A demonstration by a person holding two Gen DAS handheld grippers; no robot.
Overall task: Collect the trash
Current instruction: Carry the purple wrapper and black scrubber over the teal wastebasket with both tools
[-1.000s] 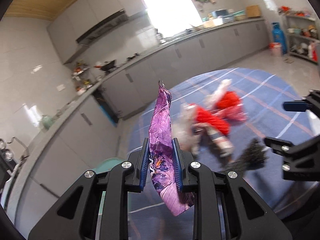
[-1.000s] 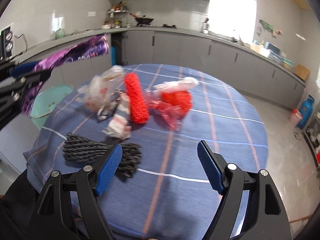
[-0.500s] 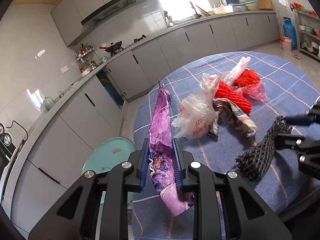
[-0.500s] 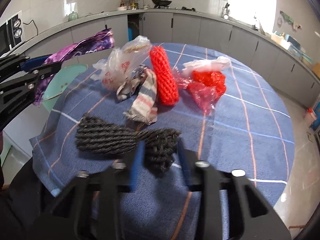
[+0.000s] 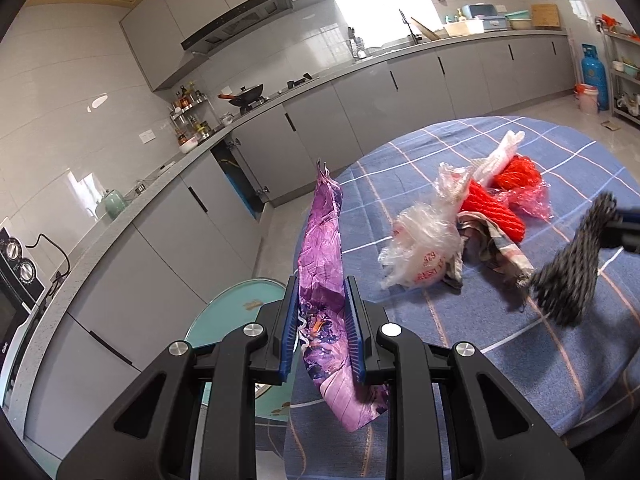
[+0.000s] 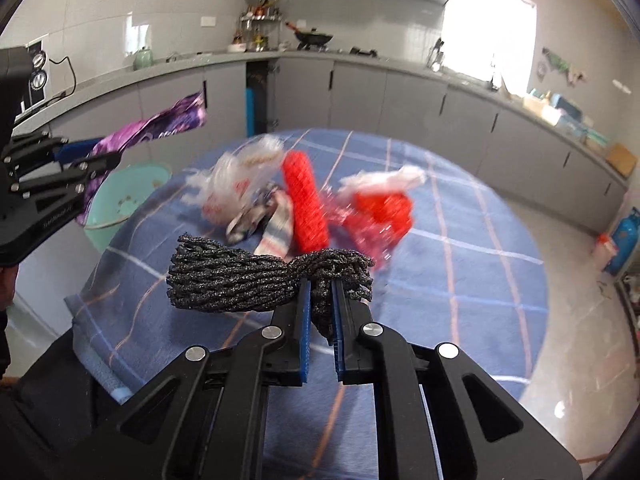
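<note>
My left gripper (image 5: 321, 312) is shut on a purple foil wrapper (image 5: 322, 256), held upright above the table's left edge; it also shows in the right wrist view (image 6: 148, 132). My right gripper (image 6: 320, 300) is shut on a black mesh net bundle (image 6: 240, 280) and holds it lifted above the table; the bundle shows in the left wrist view (image 5: 572, 276). On the blue checked tablecloth (image 6: 460, 280) lie a clear plastic bag (image 5: 424, 248), a red net roll (image 6: 306, 204), a striped rag (image 6: 276, 224) and a red plastic bag (image 6: 380, 212).
A teal basin (image 5: 236, 312) stands on the floor left of the table, below my left gripper; it also shows in the right wrist view (image 6: 128, 196). Grey kitchen cabinets (image 5: 320, 128) run behind. A blue gas cylinder (image 5: 594, 76) stands far right.
My right gripper closed on the black net bundle and lifted it off the table. My left gripper keeps holding the purple wrapper, with the view now steadier toward the table.
</note>
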